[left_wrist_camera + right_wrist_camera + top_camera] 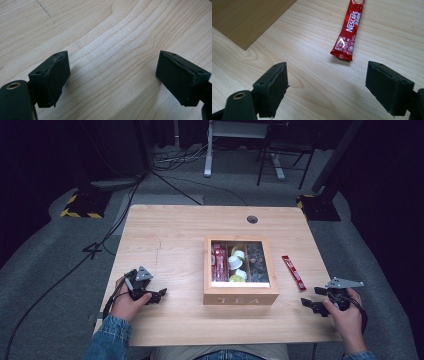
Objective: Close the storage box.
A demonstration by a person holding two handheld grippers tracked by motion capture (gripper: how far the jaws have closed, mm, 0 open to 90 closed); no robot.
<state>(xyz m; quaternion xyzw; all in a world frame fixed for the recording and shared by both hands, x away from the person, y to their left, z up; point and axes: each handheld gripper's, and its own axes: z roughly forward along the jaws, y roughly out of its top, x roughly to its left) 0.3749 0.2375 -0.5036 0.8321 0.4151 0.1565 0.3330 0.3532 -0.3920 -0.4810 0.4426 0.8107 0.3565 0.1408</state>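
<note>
A wooden tea box (241, 300) with a clear lid stands at the table's middle, holding red sachets, small white cups and dark packets. A red Nescafe sachet (293, 272) lies flat on the table to the right of the box. My right gripper (310, 299) rests low near the table's front right, just short of the sachet's near end. In the right gripper view the sachet (347, 32) lies ahead of my right gripper (327, 77), whose jaws stand wide apart with nothing between them. My left gripper (159, 295) sits left of the box, open over bare wood (112, 67).
The wooden table (170, 235) has a round cable hole (252, 219) at its far edge. The tea box's side (249, 20) lies to the upper left in the right gripper view. Cables, stands and a desk frame sit on the grey floor beyond.
</note>
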